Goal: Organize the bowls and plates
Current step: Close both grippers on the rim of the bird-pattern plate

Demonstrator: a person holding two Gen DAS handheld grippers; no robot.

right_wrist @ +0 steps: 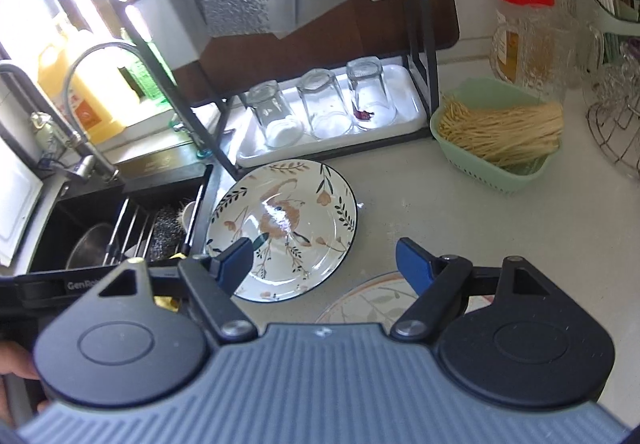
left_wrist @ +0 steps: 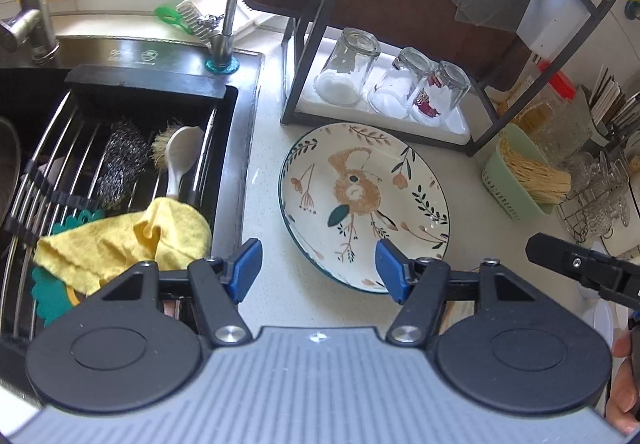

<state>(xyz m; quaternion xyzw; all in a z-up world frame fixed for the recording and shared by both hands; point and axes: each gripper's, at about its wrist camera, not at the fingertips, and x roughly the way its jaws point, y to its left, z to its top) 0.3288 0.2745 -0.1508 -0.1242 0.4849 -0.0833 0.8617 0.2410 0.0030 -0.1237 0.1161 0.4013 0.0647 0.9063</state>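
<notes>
**Tech A:** Ceramic plate (left_wrist: 364, 204), bird and leaf pattern with a dark rim, lay flat on the pale counter (left_wrist: 492, 240), between the sink (left_wrist: 240, 132) and the green basket (left_wrist: 512, 192), just in front of the black rack (left_wrist: 304, 56) holding three upturned glasses (left_wrist: 392, 84).

**Tech B:** Left gripper (left_wrist: 318, 270) condition?

**Tech A:** Jaws apart, nothing between the blue pads. It hovered over the plate's near edge; contact could not be confirmed.

**Tech B:** Right gripper (right_wrist: 324, 264)?

**Tech A:** Jaws wide apart, empty, above the counter. A second patterned plate (right_wrist: 372, 302) lay directly below it, partly hidden by the gripper body, beside the first plate.
</notes>
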